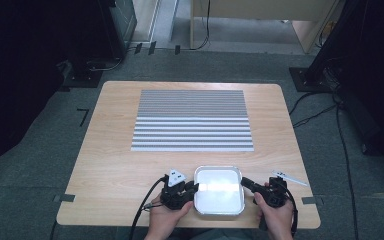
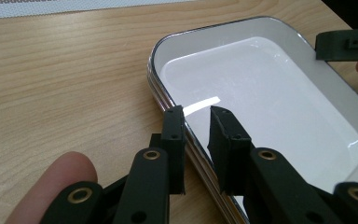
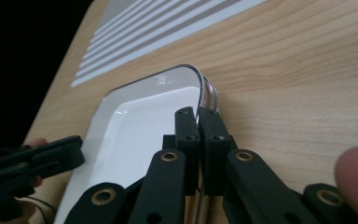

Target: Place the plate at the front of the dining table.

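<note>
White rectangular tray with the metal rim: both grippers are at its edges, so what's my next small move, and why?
Probably close the left gripper. Its fingers straddle the white rectangular tray's metal rim with a visible gap, while the right gripper looks already pinched shut on the opposite rim. Lifting now would likely tilt the tray; closing first gives hold on both sides.

Even overhead light falls on the desk (image 1: 115,165), while the floor's far left and right corners sink into near black. Glare bleaches the white tray (image 1: 219,171) in the high view, and a bright streak glints on its floor in the left gripper view. Fingertips (image 2: 51,186) at the frame edges blur softly.
</note>
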A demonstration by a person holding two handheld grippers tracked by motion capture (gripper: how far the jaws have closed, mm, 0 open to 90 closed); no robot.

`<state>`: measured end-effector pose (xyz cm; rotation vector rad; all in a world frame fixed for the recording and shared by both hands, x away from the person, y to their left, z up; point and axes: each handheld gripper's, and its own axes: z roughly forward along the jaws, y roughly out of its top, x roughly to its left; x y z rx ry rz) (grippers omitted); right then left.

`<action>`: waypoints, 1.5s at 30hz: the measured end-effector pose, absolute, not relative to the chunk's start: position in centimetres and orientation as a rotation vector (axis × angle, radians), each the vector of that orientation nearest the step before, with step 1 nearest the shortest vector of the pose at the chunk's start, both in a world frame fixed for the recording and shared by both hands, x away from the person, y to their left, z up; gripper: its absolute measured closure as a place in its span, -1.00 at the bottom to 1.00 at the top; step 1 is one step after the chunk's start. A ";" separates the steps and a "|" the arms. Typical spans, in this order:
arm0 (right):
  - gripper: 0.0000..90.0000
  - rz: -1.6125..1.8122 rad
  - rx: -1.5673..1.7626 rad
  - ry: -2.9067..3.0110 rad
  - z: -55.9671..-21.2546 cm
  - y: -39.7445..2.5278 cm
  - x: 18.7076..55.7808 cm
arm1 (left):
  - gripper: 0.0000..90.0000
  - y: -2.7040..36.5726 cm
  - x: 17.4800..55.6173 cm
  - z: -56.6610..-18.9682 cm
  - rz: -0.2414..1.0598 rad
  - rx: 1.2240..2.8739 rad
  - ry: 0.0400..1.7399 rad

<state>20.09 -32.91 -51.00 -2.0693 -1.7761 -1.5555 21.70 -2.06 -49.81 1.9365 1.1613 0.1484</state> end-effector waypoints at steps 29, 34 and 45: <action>0.97 -1.541 -2.084 -1.742 -51.3 -33.3 19.8 | 0.67 -2.3 21.8 -49.9 0.151 1.929 1.145; 0.98 -1.575 -2.083 -1.708 -51.2 -33.5 19.8 | 0.68 -2.3 21.9 -49.9 0.127 1.919 1.151; 0.98 -1.574 -2.092 -1.706 -51.2 -33.5 19.6 | 0.64 -1.1 22.9 -50.2 -0.097 1.809 1.230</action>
